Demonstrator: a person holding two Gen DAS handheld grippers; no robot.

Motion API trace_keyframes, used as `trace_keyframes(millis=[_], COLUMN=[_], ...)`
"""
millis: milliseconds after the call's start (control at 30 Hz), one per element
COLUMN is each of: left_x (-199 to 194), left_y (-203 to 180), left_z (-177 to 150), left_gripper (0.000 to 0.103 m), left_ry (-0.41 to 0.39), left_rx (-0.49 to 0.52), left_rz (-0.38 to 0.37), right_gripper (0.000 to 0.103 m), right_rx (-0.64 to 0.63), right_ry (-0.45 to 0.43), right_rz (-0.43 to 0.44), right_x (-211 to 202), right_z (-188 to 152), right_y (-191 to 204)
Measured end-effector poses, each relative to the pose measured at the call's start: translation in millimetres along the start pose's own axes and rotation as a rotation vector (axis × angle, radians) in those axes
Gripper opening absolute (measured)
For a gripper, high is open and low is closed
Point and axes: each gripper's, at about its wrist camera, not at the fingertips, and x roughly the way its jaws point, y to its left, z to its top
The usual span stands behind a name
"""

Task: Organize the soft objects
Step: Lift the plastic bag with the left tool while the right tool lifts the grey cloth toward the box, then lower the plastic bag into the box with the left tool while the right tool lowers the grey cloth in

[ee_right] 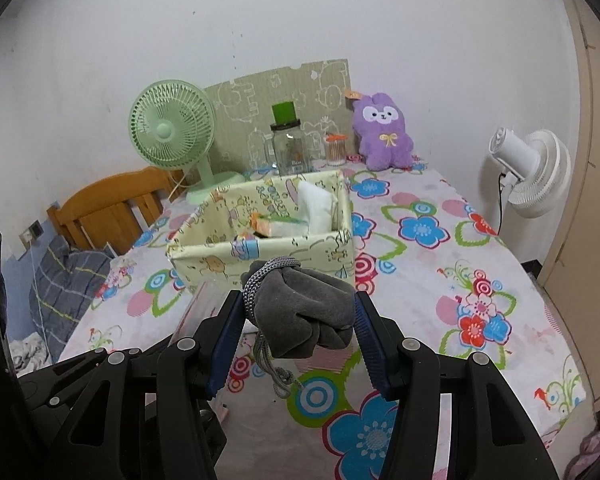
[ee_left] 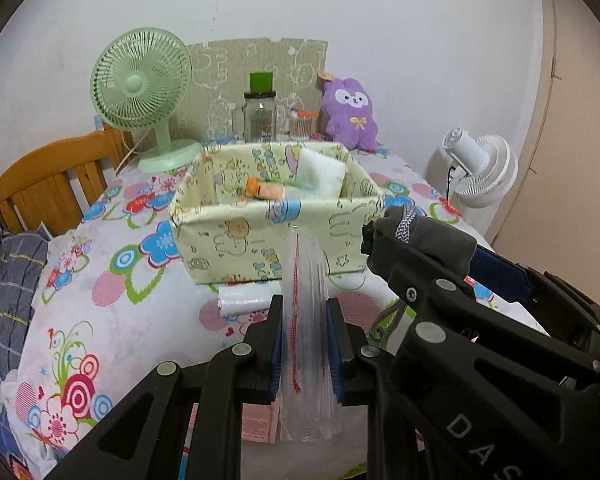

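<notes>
The left tongs [ee_left: 305,344] grip a clear zip bag [ee_left: 306,320] with a red seal line, held upright just in front of the yellow fabric box [ee_left: 260,240] on the flowered counter [ee_left: 112,280]. Right of the box, the right tongs [ee_left: 420,240] clamp a gray drawstring pouch [ee_left: 440,236].

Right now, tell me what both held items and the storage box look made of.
Clear bag in the left gripper: thin glossy plastic, see-through. Grey pouch in the right gripper: matte velvety fabric, soft folds, braided cord. Box: printed cloth, probably over stiff board.
</notes>
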Motion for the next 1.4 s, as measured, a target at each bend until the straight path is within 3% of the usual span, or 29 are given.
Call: trace_keyframes(millis=[800, 1400], left_x=[-48.6, -44.4], left_y=[0.9, 8.1], left_z=[43.4, 66.5], left_gripper=[0.018, 0.018], left_ry=[-0.142, -0.189], left_rx=[0.028, 0.024], left_rz=[0.040, 0.074], right_gripper=[0.059, 0.059], right_rx=[-0.032, -0.049], right_ry=[-0.089, -0.112], right_rz=[-0.040, -0.065], right_x=[-42.3, -29.2], right_z=[48.5, 72.4], right_y=[21.3, 24.2])
